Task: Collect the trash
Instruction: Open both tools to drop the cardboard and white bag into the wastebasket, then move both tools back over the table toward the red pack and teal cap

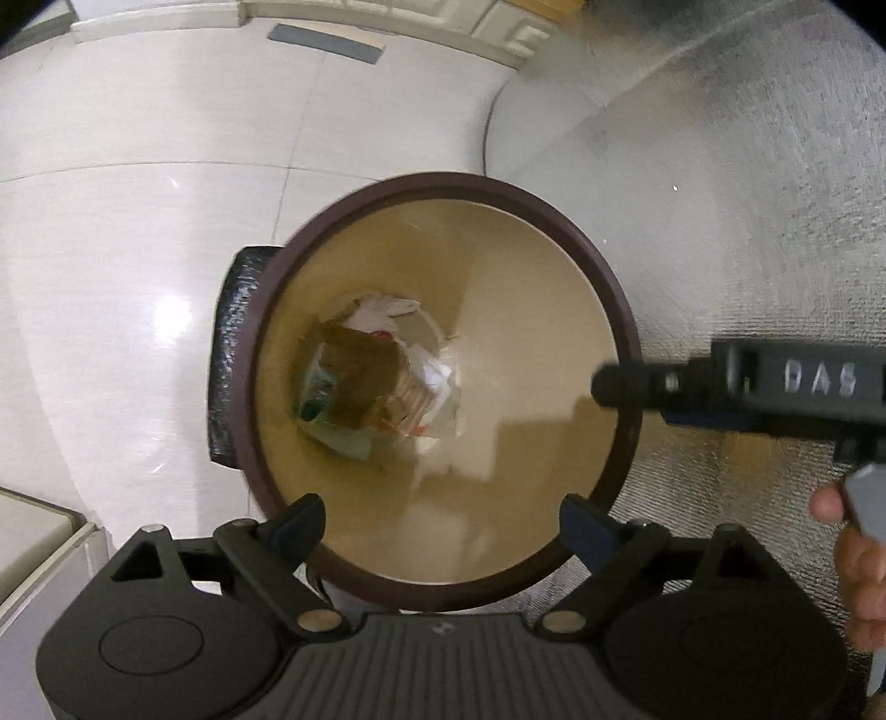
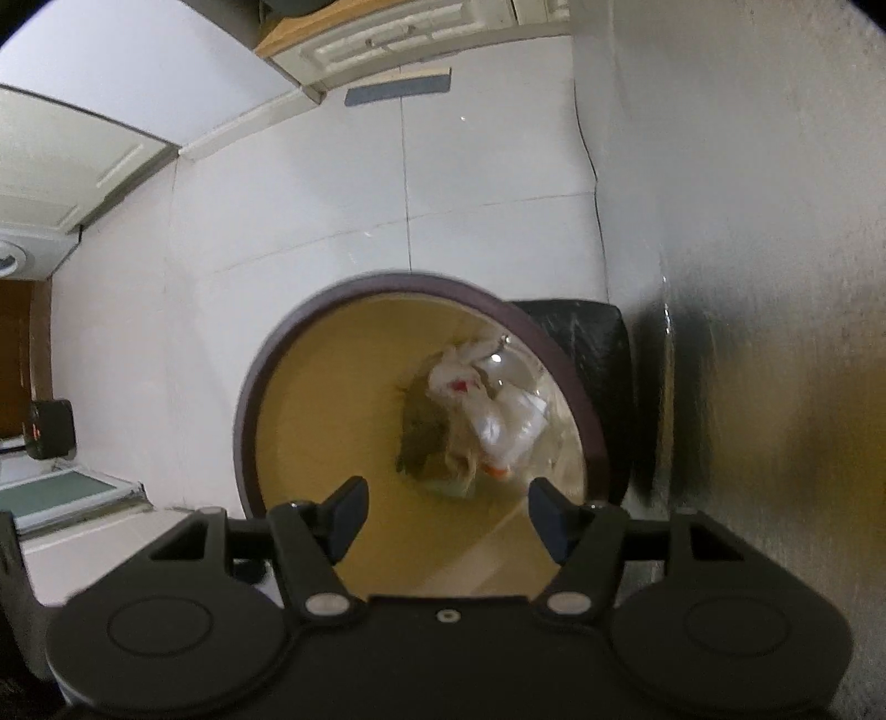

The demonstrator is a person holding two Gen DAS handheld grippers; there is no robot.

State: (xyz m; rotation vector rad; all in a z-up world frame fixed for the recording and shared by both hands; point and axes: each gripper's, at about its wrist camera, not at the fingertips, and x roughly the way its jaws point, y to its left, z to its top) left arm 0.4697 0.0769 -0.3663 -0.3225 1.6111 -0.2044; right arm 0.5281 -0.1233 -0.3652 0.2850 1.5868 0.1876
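A round trash bin [image 1: 581, 243] with a dark brown rim and beige inside stands on the floor below both grippers. It also shows in the right wrist view [image 2: 266, 387]. Trash [image 1: 382, 376] lies at its bottom: white crumpled paper, a brown piece, green and orange wrappers; the pile also shows in the right wrist view [image 2: 487, 421]. My left gripper [image 1: 443, 531] is open and empty above the bin's near rim. My right gripper [image 2: 448, 515] is open and empty above the bin; it shows in the left wrist view [image 1: 614, 382] over the right rim.
A black pedal or flap [image 1: 238, 354] juts from the bin's side, also in the right wrist view [image 2: 587, 343]. A silvery textured wall [image 1: 720, 194] stands beside the bin. White floor tiles [image 1: 138, 221] surround it. Cabinets [image 2: 387, 39] stand at the back.
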